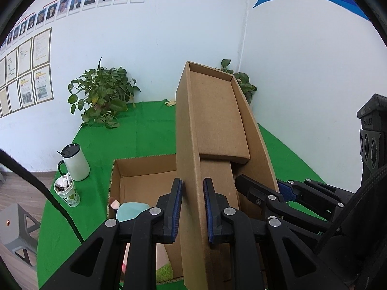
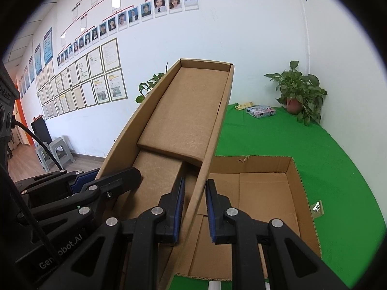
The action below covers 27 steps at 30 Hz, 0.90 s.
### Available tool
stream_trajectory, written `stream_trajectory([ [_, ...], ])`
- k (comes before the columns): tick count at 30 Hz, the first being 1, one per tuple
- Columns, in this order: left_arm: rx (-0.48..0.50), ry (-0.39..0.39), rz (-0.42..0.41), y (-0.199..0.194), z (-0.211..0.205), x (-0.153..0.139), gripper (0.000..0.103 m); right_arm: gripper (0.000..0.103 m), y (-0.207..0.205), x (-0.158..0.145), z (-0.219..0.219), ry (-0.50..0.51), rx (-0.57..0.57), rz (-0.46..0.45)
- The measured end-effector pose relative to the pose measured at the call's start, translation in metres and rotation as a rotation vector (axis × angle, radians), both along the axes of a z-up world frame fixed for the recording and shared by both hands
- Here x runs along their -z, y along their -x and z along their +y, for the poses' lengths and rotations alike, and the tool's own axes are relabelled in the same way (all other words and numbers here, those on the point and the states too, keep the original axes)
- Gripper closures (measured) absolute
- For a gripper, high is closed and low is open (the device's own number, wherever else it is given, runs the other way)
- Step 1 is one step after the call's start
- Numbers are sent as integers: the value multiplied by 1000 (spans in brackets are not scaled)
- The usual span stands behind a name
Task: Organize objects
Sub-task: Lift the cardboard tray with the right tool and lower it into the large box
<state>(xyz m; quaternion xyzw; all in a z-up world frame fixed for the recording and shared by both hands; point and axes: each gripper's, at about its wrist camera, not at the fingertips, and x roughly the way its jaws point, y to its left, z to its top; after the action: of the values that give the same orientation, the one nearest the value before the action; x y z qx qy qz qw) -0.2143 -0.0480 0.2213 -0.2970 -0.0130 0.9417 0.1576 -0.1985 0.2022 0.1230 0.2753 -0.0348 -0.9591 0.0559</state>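
Shallow cardboard tray point(image 1: 212, 111) tilted up over the open carton point(image 2: 263, 193) on the green cloth. My left gripper point(image 1: 192, 209) and right gripper point(image 2: 194, 209) each straddle a side wall; grip unclear. Thin walls could buckle or slip, dropping it crooked.

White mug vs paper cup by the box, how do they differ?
The mug is taller, plain white, has a handle and a black lid. The cup is shorter, printed with a green pattern, has no handle or lid, and is stuffed with crumpled waste. Both stand upright on the green cloth, left of the open box.
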Motion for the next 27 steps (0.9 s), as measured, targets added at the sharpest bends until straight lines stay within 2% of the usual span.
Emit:
stream_trajectory([
  [5, -15, -5, -61, 33, -4, 15, 89, 87, 25, 9, 3, 9, -10, -54],
  [11, -32, 19, -131, 67, -7, 51, 89, 87, 47, 36, 6, 13, -38, -116],
  [22, -62, 26, -324, 112, -11, 165, 89, 87, 78, 113, 10, 6, -99, -286],
  [27, -54, 51, -399, 128, -12, 209, 89, 87, 86, 135, 14, 9, -113, -367],
])
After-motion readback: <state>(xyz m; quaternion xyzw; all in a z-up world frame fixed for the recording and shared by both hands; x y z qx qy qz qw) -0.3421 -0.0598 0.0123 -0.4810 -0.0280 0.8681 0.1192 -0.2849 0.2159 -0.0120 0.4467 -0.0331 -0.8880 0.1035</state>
